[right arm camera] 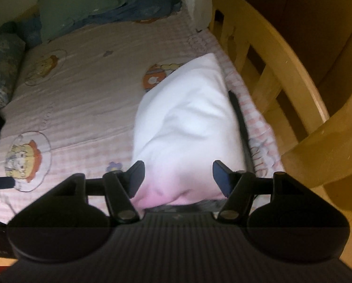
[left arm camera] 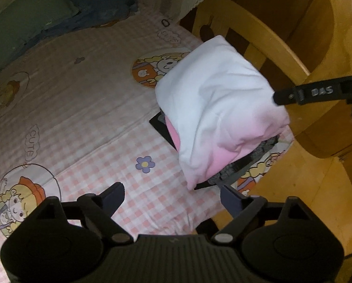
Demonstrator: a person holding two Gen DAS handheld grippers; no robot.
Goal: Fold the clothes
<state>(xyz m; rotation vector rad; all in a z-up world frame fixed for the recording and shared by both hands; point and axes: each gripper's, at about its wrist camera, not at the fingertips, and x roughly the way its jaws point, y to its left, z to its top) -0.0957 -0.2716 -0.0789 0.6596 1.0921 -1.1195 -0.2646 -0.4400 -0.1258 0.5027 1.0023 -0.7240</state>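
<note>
Broadly: a bed [left arm camera: 81, 99] under a pink-checked cartoon sheet, fenced along one side by a yellow wooden rail [left arm camera: 251, 30], with a green pillow [left arm camera: 22, 21] and blue bedding [left arm camera: 100, 4] heaped at the far end. Lying on the sheet close against the rail, a folded white-to-pink garment [left arm camera: 218, 108], stacked on a dark folded piece [left arm camera: 246, 162] peeking out at its near and side edges. Long axis running roughly away from both cameras, pink end nearest, white end toward the pillow.

Right gripper [right arm camera: 178, 176] nearer by far: jaws spread wide, straddling the garment's pink near end, blue pads [right arm camera: 137, 176] just beside the cloth on either side, nothing pinched; contact hard to judge. Left gripper [left arm camera: 173, 198] also spread wide and empty, hanging back over bare sheet, garment ahead and to its right, apart from the fingertips. Probably a late stage, folded bundle merely needing a squeeze or nudge from the right side.
</note>
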